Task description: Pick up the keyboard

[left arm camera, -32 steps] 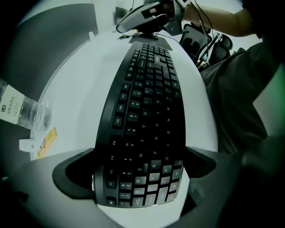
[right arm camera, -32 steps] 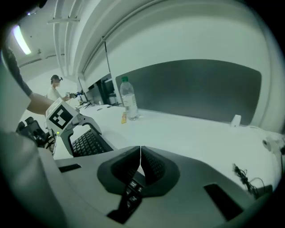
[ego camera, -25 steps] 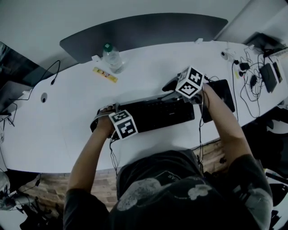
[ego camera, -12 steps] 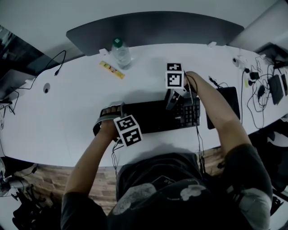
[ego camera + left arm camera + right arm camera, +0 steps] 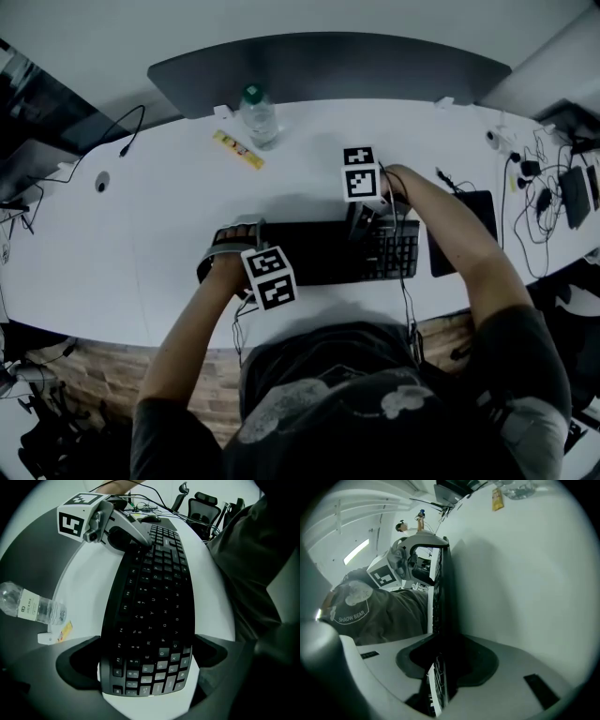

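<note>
Keyboard [image 5: 319,253] flat on the white desk [image 5: 131,244], close to the front edge, right before the person. Spanned at its left end by the left gripper [image 5: 147,667], pointing straight down, with one jaw on the far long edge and one on the near edge. Clenched across the depth there, seemingly pressing on both sides, likely to carry that end.

Pinched at the rear edge, right of the middle, by the right gripper [image 5: 443,667], slanting in from behind. Only just drawn together on it, with the thin edge between the pads and apparently touched on both faces.

Held at two places presumably for the sake of its length, against droop or twist from a one-ended hold. Not yet lifted, judging by the close fit against the desk in the head view.

Counted:
- one keyboard
- two grippers
- one water bottle [image 5: 260,114] standing well behind
- one yellow packet [image 5: 237,150] near the bottle
- one dark mat [image 5: 459,230] just right of the keyboard
- a tangle of cables [image 5: 539,178] at the far right, too knotted to number
</note>
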A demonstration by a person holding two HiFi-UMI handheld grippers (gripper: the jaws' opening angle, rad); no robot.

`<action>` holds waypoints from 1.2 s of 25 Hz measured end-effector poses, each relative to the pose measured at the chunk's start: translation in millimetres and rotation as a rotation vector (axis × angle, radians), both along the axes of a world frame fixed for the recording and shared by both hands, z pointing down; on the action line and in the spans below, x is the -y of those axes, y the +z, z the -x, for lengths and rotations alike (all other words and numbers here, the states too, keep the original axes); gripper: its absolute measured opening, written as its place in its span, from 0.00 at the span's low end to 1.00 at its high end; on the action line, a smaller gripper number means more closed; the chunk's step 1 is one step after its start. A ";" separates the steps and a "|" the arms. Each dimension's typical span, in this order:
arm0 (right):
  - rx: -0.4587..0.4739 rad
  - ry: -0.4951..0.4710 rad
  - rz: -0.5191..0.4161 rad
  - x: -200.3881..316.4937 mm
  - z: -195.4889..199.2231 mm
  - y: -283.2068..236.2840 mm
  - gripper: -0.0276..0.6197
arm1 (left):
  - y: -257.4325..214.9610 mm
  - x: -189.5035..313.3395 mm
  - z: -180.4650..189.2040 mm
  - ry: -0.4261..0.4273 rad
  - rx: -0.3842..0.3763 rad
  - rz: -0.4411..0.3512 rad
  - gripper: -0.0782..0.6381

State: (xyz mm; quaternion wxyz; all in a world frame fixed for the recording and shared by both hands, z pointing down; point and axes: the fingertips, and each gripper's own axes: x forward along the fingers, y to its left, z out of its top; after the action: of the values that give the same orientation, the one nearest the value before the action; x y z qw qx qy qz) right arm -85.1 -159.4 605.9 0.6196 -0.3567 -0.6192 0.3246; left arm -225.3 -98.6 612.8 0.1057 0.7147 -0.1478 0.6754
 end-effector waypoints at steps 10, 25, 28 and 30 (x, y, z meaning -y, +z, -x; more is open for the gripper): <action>0.101 0.019 -0.142 -7.6 -2.8 -27.3 0.19 | -36.3 1.7 -3.4 -0.027 0.023 -0.174 0.93; 0.285 -0.001 -0.586 -28.2 -6.7 -63.3 0.19 | -99.7 -17.1 7.1 -0.262 -0.060 -0.307 0.93; 0.321 -0.013 -0.655 -30.8 -9.5 -68.8 0.19 | -103.9 -20.4 -0.5 -0.280 -0.083 -0.306 0.91; 0.343 -0.018 -0.695 -30.7 -12.3 -72.8 0.19 | -109.2 -18.3 -3.9 -0.287 -0.084 -0.330 0.88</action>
State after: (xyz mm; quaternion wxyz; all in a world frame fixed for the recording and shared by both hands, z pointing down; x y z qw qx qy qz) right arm -72.8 -128.6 533.2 0.5937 -0.1801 -0.7838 0.0255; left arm -221.5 -80.3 503.6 0.0887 0.7216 -0.3520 0.5896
